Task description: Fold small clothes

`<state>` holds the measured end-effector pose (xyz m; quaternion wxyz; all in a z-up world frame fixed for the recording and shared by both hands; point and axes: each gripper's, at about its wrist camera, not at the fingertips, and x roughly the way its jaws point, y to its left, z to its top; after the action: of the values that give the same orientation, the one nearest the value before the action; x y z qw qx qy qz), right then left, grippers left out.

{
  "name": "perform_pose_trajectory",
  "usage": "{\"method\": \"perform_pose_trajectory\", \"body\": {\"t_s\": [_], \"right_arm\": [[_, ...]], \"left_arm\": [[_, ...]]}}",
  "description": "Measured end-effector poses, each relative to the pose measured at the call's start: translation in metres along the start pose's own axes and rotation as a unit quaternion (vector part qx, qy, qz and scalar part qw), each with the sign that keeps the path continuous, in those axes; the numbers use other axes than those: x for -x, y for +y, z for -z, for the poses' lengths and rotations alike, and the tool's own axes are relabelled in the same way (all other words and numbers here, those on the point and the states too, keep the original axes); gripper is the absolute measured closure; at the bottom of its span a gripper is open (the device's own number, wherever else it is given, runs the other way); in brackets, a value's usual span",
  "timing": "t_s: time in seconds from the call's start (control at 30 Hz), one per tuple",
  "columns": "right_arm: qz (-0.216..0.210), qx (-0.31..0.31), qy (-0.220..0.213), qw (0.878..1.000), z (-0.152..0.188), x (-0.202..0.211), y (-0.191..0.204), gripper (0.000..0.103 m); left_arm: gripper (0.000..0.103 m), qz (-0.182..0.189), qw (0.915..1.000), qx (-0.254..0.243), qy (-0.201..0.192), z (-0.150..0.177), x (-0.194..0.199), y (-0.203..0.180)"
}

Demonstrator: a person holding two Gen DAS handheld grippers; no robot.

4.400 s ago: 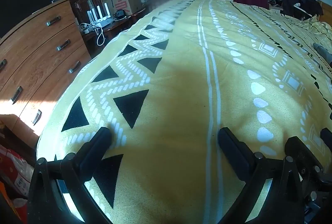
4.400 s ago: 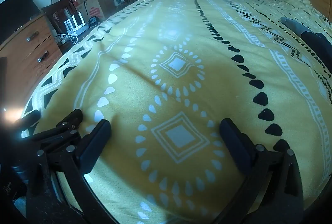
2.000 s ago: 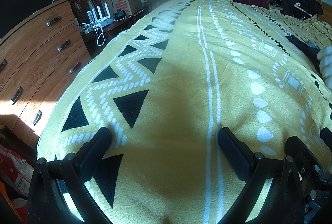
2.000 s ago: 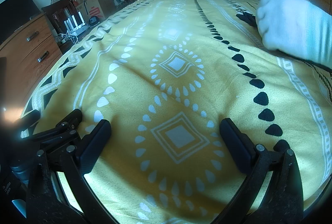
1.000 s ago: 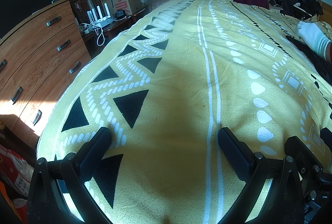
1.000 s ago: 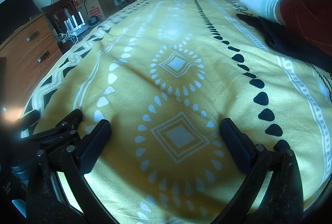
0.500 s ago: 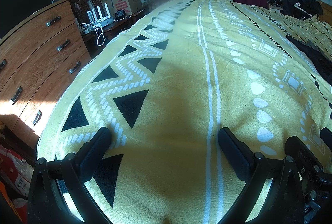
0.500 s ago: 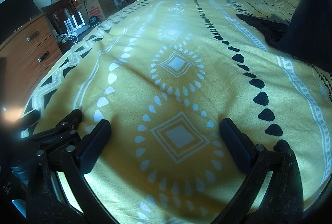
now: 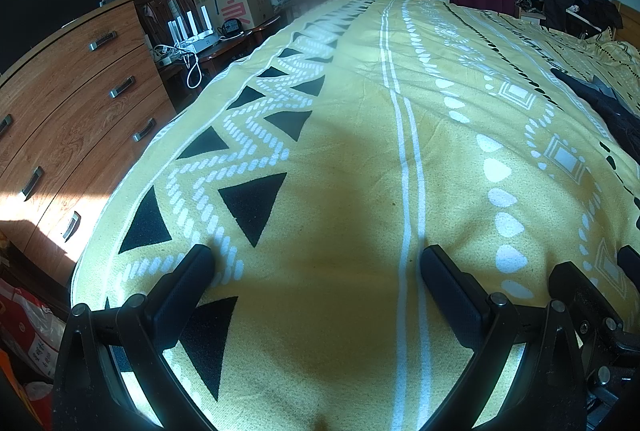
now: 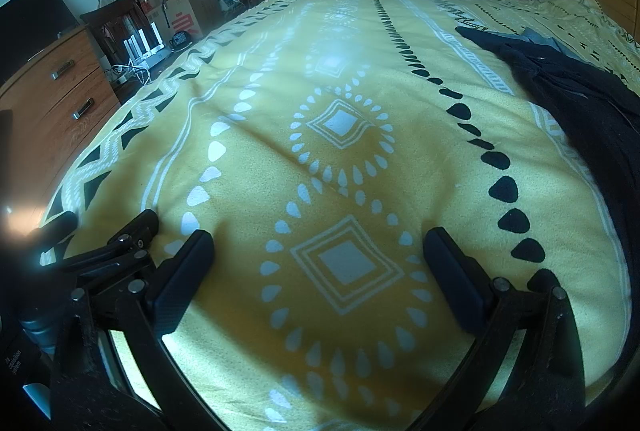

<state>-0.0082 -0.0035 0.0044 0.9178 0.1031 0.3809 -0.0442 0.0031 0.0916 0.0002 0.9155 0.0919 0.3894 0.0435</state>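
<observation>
left gripper (image 9: 316, 263): jaws spread wide, nothing between them, resting low on the yellow blanket (image 9: 360, 119). right gripper (image 10: 318, 245): jaws equally wide apart, holding nothing, just beside the left gripper, whose linkage shows at the lower left of the right wrist view. dark garment (image 10: 580, 103): lies crumpled on the blanket, ahead and to the right of both grippers, well apart from them. a wooden dresser (image 9: 60, 103) stands left of the bed.
</observation>
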Motion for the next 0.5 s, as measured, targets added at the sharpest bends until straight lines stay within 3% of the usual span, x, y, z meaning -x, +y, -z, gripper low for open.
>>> {"method": "perform_pose_trajectory", "body": {"t_s": [0.5], "right_arm": [[0.0,0.0,0.0,1.0,0.0,0.0,0.0001,0.0]], "left_arm": [[0.0,0.0,1.0,0.0,0.0,0.0001,-0.0004,-0.0003]]}}
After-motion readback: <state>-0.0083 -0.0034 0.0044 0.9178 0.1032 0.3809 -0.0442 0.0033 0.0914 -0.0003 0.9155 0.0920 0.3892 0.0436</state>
